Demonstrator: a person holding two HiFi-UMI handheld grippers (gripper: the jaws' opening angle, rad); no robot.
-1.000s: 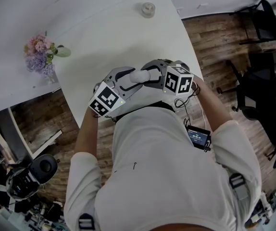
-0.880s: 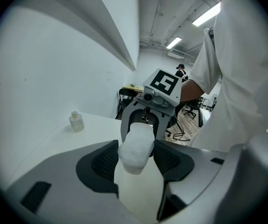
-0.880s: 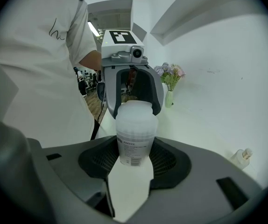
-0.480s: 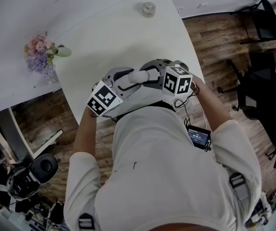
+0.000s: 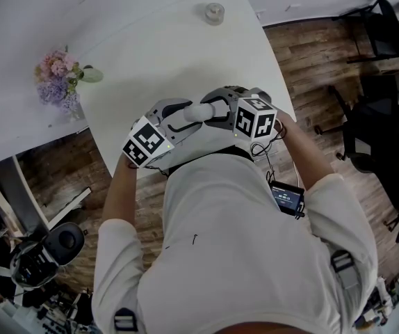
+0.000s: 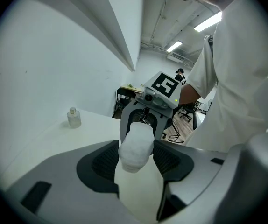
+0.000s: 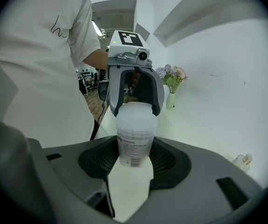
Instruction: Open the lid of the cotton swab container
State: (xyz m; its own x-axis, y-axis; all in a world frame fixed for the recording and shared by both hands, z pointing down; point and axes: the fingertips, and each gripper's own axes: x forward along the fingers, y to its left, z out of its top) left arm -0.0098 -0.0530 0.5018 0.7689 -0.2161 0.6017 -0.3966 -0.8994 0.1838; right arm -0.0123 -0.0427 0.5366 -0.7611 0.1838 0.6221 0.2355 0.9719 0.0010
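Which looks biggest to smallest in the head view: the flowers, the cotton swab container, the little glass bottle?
1. flowers
2. cotton swab container, only partly visible
3. glass bottle, smallest here, though it sits farthest from the camera

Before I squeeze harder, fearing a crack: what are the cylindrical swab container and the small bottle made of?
Cylindrical swab container: likely frosted translucent plastic; cloudy wall, printed label. Small clear bottle: perhaps glass, transparent body; too small to confirm.
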